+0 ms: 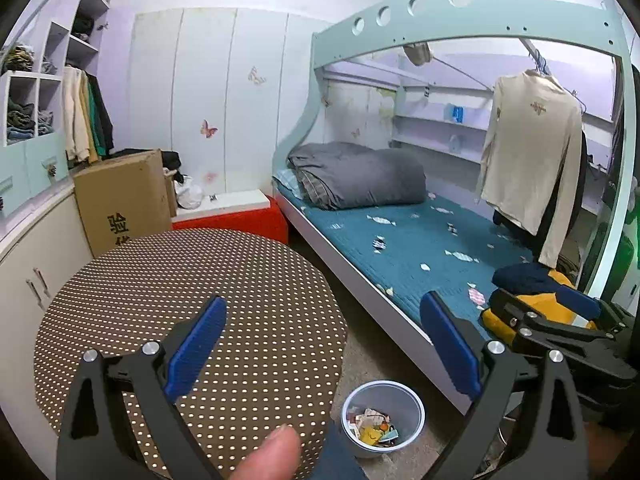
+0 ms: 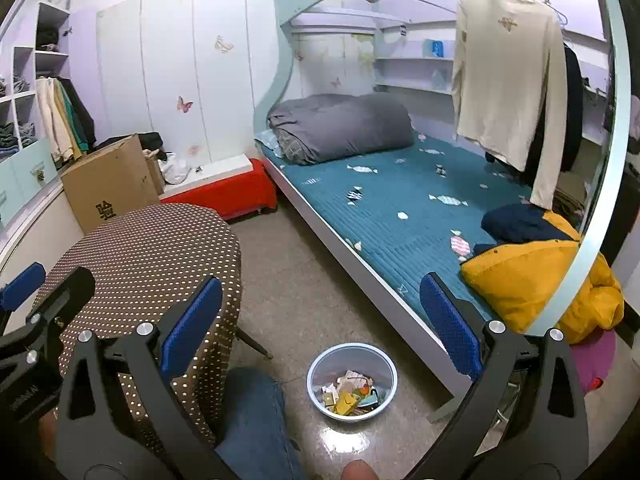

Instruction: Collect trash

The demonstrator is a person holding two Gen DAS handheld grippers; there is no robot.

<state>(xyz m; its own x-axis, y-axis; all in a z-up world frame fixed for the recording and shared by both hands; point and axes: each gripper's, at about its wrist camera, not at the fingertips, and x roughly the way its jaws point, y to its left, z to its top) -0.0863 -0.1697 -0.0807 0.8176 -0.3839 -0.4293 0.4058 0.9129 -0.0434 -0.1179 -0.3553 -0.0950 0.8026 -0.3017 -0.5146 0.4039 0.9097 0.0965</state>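
A small round bin stands on the floor between the table and the bed, holding several scraps of paper and wrappers; it also shows in the right wrist view. My left gripper is open and empty, held above the table's near edge and the bin. My right gripper is open and empty, held above the floor and the bin. The right gripper also shows at the right edge of the left wrist view. The left gripper also shows at the left edge of the right wrist view.
A round table with a brown polka-dot cloth stands at the left. A bed with a teal sheet runs along the right, with a grey duvet and a yellow jacket. A cardboard box and a red stool stand behind.
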